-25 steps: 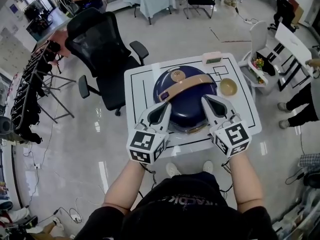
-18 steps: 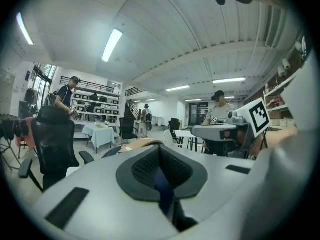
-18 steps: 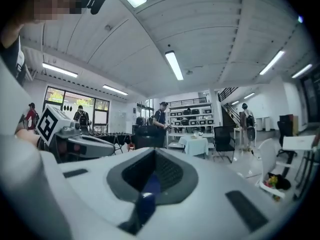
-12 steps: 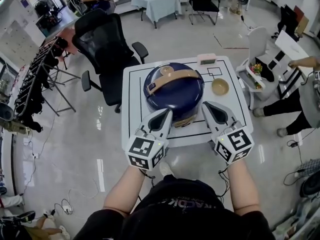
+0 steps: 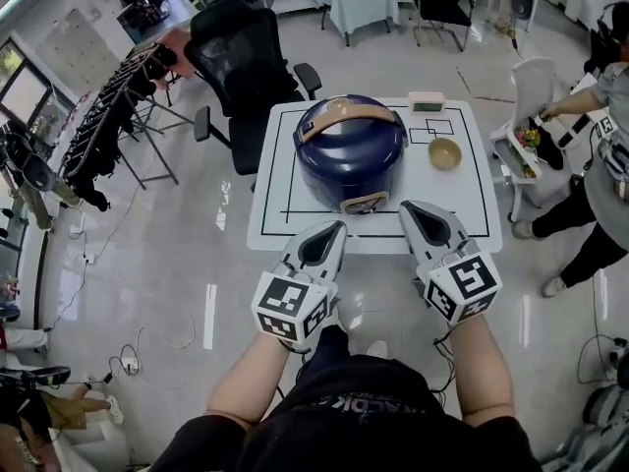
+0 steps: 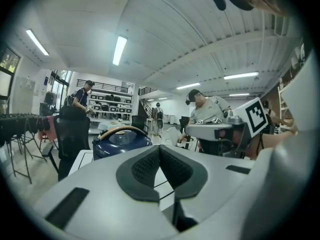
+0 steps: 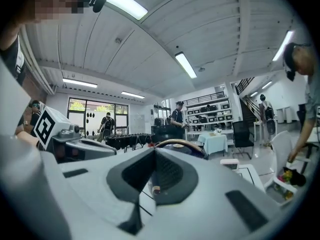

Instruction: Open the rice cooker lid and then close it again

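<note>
The dark blue rice cooker [image 5: 351, 150] with a tan handle stands on the white table [image 5: 462, 219], its lid down. It also shows in the left gripper view as the rice cooker [image 6: 120, 138], and its handle peeks over the jaws in the right gripper view as the rice cooker [image 7: 175, 143]. My left gripper [image 5: 332, 229] is shut and empty, held at the table's near edge, short of the cooker. My right gripper [image 5: 415, 209] is shut and empty too, over the table's front edge to the cooker's right. Neither touches the cooker.
A tan bowl [image 5: 444, 152] and a small pink device [image 5: 426, 102] sit on the table's right side. A black office chair [image 5: 246, 62] stands behind the table on the left. A person [image 5: 601, 155] bends over a white stand [image 5: 521, 141] at the right.
Both grippers have drawn back from the cooker's sides to the table's near edge. The cooker and table now sit farther up in the head view.
</note>
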